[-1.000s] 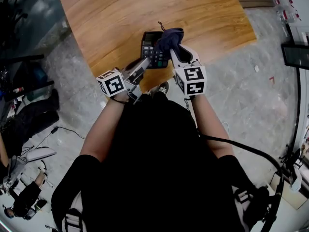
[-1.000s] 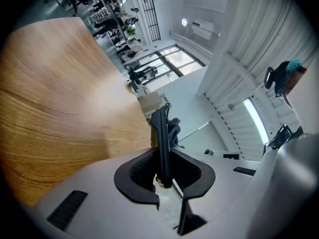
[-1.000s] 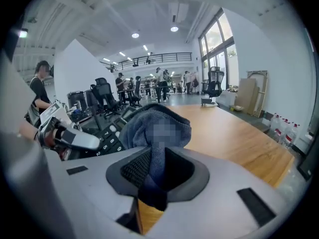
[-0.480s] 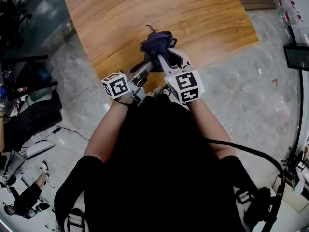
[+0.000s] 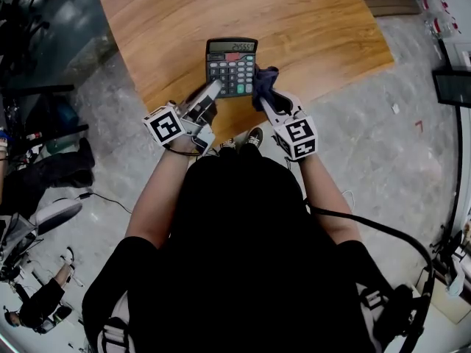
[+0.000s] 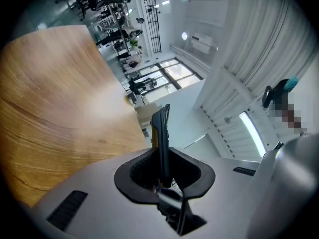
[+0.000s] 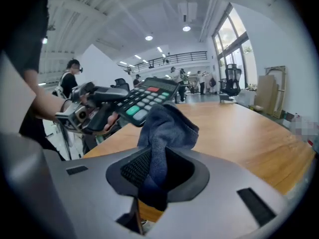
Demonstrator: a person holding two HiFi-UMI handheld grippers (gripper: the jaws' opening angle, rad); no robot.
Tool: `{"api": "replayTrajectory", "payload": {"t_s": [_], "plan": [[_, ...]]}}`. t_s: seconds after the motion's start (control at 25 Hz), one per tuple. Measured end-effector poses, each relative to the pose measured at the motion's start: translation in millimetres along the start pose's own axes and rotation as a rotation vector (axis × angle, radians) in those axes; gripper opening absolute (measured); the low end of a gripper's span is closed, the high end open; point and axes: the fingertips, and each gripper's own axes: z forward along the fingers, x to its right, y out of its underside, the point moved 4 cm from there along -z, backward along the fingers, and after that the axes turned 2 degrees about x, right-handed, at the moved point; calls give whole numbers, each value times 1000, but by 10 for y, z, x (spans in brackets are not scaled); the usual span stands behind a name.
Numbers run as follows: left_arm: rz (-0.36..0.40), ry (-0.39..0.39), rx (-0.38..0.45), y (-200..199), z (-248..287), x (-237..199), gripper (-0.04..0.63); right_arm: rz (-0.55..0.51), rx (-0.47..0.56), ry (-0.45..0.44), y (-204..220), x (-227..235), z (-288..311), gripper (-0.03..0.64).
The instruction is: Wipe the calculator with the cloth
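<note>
Cloth (image 5: 265,81) now right of calculator (image 5: 231,66)

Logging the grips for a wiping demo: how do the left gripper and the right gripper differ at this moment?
The left gripper clamps the rigid calculator by its thin lower-left edge; the right gripper clamps a bunched dark blue cloth. The left gripper sits at the calculator's left, the right gripper at its right, with the cloth beside the keys. Both are shut on something above the wooden table.

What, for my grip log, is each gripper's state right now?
Left gripper: shut on the calculator.
Right gripper: shut on the cloth.
</note>
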Motion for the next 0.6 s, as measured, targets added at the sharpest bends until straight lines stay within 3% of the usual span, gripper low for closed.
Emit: {"api": "replayTrajectory", "payload": {"t_s": [0.24,0.4,0.6], "plan": [[-133,91,30,87,42,198,71,133,199,-241,3,-374,-64,86],[-206,138,18,294,-56,348,72,166,281,-256,-51,-393,-163,86],[-294,163,9,385,-83,369,71,199,340,-198,-214,-165,-101,86]]}}
